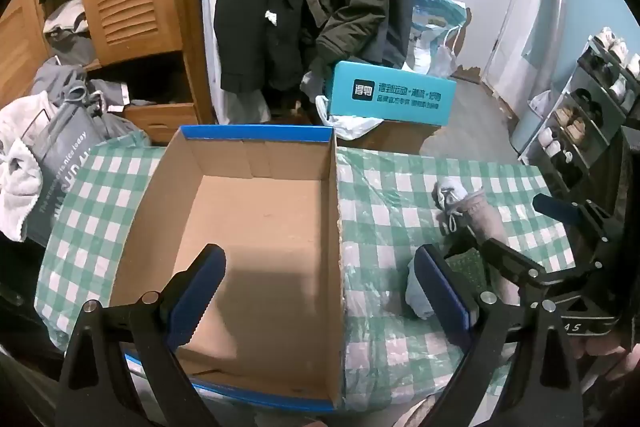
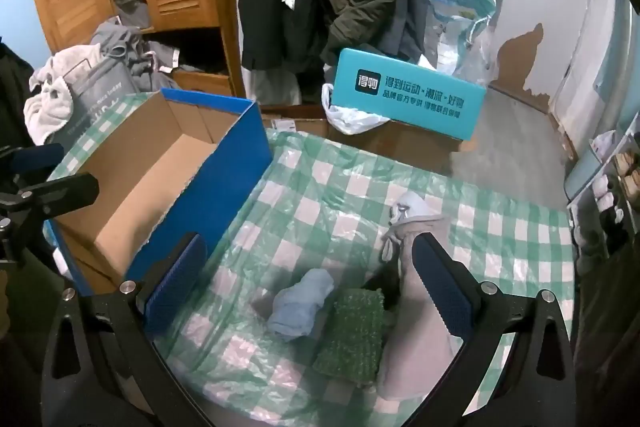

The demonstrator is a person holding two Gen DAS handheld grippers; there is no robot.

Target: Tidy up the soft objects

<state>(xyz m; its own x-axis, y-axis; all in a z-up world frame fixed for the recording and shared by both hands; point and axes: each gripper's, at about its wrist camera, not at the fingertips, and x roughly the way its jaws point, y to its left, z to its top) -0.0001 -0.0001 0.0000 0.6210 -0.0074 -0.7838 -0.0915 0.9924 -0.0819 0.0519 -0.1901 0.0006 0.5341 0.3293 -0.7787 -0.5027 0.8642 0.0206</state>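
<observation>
while left gripper (image 1: pixel 320 291) gapes, right gripper (image 2: pixel 316 291) wide, empty.

both grippers' jaws spread wide

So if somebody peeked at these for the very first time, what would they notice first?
Probably the big open cardboard box with blue outside walls, empty, on the left of the green checked tablecloth. Next, the little heap of soft things to its right: a light blue cloth, a green scrubby pad and a grey sock. Behind the table stands a bright teal box.
</observation>
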